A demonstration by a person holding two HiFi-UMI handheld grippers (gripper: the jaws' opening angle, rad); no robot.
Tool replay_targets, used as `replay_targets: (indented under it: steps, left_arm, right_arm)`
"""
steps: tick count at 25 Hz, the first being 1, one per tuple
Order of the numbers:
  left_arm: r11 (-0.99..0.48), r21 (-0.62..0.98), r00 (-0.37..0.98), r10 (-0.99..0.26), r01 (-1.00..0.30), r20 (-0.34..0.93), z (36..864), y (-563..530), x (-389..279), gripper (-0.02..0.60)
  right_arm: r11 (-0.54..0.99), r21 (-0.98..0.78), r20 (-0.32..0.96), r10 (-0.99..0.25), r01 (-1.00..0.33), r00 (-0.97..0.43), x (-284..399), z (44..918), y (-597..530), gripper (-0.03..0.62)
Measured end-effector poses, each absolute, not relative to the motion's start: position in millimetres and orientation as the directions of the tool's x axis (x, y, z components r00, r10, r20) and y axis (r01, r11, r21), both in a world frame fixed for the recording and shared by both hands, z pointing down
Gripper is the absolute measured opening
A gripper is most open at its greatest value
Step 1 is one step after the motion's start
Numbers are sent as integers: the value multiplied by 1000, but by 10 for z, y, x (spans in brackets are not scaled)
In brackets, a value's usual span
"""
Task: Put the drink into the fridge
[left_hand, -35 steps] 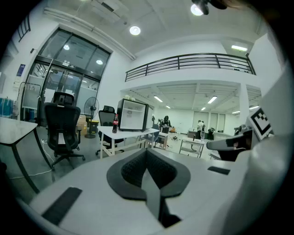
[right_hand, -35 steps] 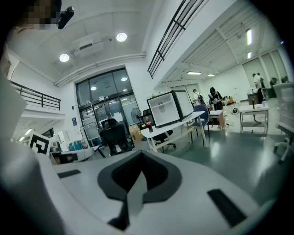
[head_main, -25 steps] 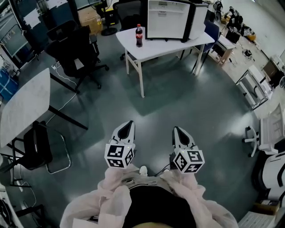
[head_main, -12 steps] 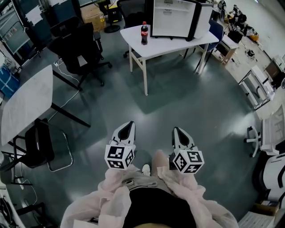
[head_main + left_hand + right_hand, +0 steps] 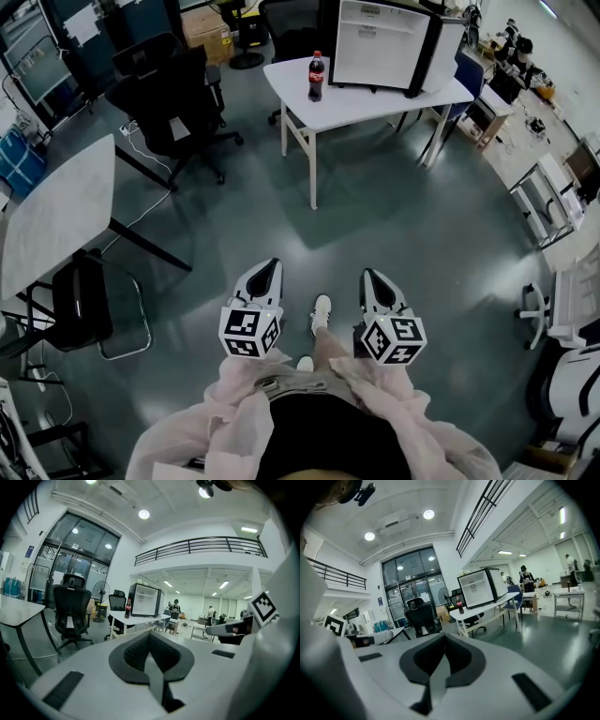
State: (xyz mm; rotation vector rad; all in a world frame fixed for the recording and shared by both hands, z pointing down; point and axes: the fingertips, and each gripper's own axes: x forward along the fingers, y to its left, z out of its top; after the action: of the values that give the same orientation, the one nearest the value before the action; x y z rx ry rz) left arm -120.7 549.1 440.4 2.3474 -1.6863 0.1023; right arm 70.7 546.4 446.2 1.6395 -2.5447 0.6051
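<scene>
So the cola bottle (image 5: 316,77) is way off, straight ahead across the floor. It stands upright on the white bench (image 5: 375,101), just left of the fridge (image 5: 380,42), whose door hangs open. It lines up roughly between the left hand-held gripper (image 5: 266,269) and the right hand-held gripper (image 5: 372,278), so I'd say neither is really nearer. Both have their jaws closed together, nothing in them. Count: one bottle, one fridge, two hand-held grippers.
</scene>
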Motion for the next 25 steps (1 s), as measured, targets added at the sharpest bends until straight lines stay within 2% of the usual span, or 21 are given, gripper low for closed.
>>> replay_targets:
  steps: [25]
  left_arm:
    - [-218,151,247,-946,-964,211,4305,3560,-1398,11]
  right_arm:
    - [440,-284,266,-817,-852,-511,511,4340,3295,12]
